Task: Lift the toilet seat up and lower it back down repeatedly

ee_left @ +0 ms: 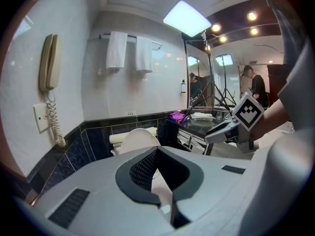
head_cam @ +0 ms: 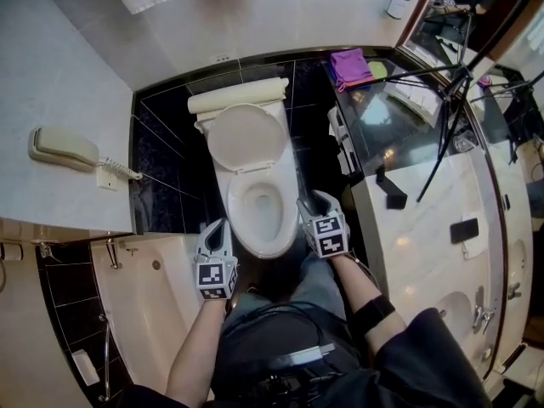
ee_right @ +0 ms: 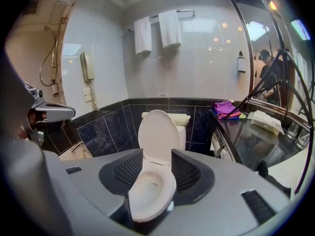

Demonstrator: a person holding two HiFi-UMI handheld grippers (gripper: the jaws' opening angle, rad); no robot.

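The white toilet has its lid point(head_cam: 246, 138) up against the tank, and the seat point(head_cam: 263, 249) lies flat on the bowl. My right gripper point(head_cam: 314, 201) is at the bowl's right side. Its jaws are open, and the seat point(ee_right: 165, 195) and upright lid point(ee_right: 157, 134) show between them, not touched by the pads. My left gripper point(head_cam: 221, 226) hovers at the bowl's front left, clear of the seat. In its own view the left gripper point(ee_left: 156, 151) has its tips meeting, with the lid point(ee_left: 138, 140) beyond. Nothing is held.
A bathtub point(head_cam: 144, 304) lies to the left. A glass-topped vanity point(head_cam: 425, 211) with a purple cloth point(head_cam: 350, 65) stands to the right. A tripod point(head_cam: 450, 100) stands over the counter. A wall phone point(head_cam: 59, 147) hangs at the left, and towels point(ee_right: 157, 31) hang above the tank.
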